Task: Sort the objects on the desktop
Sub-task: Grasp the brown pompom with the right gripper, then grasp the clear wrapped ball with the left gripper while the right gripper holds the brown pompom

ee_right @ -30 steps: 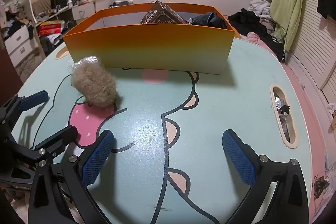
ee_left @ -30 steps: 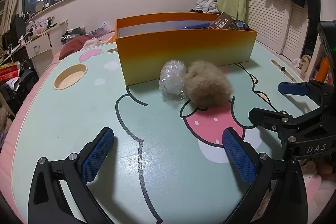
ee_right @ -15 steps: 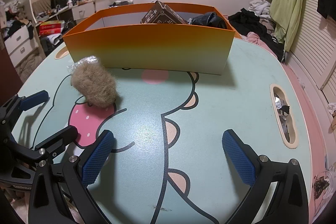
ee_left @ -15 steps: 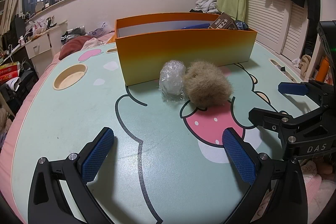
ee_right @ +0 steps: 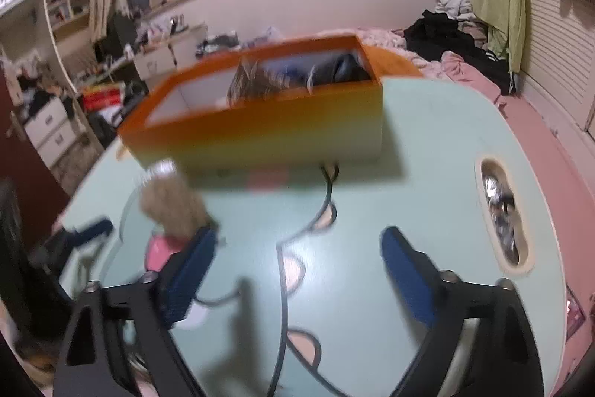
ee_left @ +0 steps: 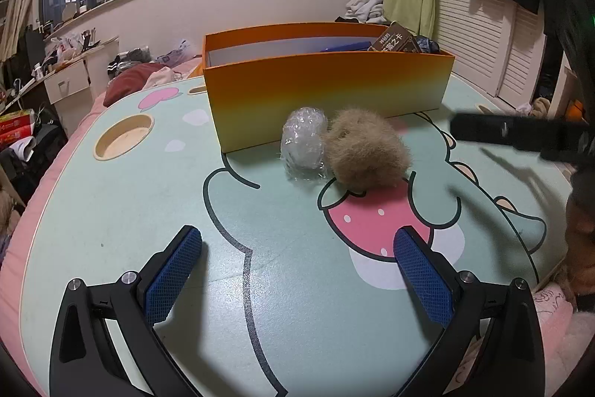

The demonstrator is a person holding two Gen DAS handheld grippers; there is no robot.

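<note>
A tan furry ball (ee_left: 366,153) and a clear plastic-wrapped bundle (ee_left: 304,144) lie side by side on the cartoon-printed table (ee_left: 111,211), just in front of the orange box (ee_left: 327,92). My left gripper (ee_left: 297,270) hovers open over the near table, well short of both. In the blurred right wrist view, my right gripper (ee_right: 297,270) is open with its jaws closing on nothing; the furry ball (ee_right: 173,207) sits just beyond its left finger, and the orange box (ee_right: 260,129) holds a brown packet and dark items.
The right gripper's dark body (ee_left: 520,136) shows blurred at the right edge of the left wrist view. A round cup recess (ee_left: 124,136) sits at the table's left, an oval recess (ee_right: 502,211) with foil scraps at its right. Furniture and clothes crowd the room behind.
The right gripper has lifted, rolled and swung toward the furry ball, its jaws narrower than before; its view is now blurred. The left gripper and the objects have stayed put.
</note>
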